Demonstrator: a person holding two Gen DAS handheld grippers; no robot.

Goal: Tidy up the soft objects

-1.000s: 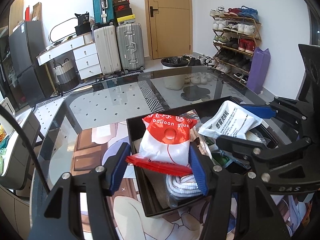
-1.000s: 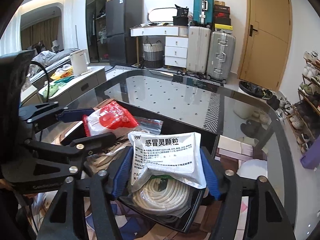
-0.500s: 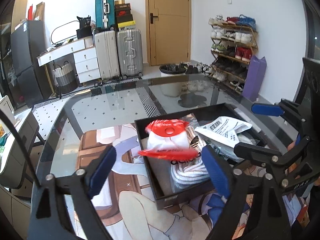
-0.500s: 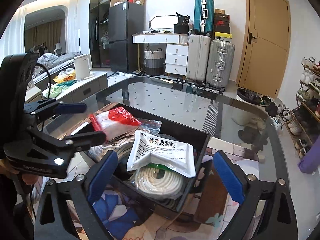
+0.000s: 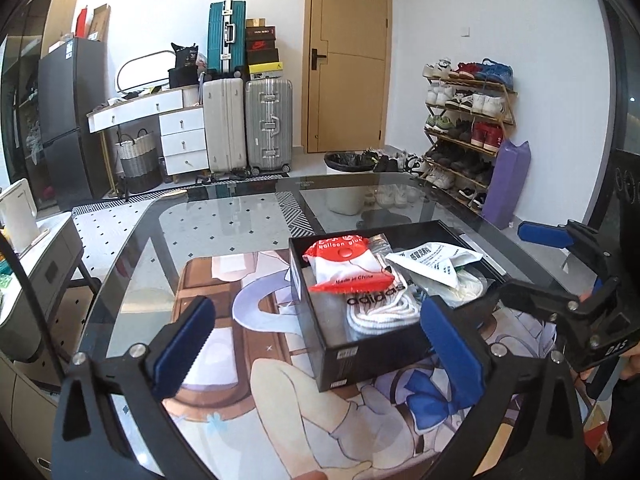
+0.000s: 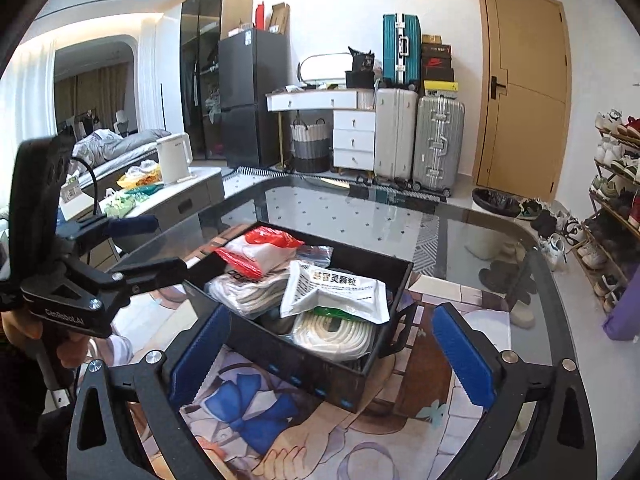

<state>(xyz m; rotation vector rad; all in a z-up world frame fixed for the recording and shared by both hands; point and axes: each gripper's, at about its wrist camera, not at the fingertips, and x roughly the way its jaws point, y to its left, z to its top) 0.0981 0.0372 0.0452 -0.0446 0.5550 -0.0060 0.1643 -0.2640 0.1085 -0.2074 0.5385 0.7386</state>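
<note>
Both pairs of fingers now stand spread wide with nothing between them; a second ago the left gripper (image 5: 316,344) pinched the red-and-white balloon glue packet (image 5: 346,266) and the right gripper (image 6: 332,356) pinched the white medicine sachet (image 6: 334,290). Both have drawn back toward the near edge of the worktop (image 5: 224,232). Just ahead of each gripper's fingers sits the black box (image 6: 304,376) on the printed mat (image 5: 248,384). The packet lies inside it on bagged white rope (image 5: 380,312), beyond the left fingers; the sachet rests on a white rope coil (image 6: 336,334), beyond the right fingers. Farther off, suitcases (image 5: 268,124), a door (image 5: 346,56) and a shoe rack (image 5: 468,120) line the walls
</note>
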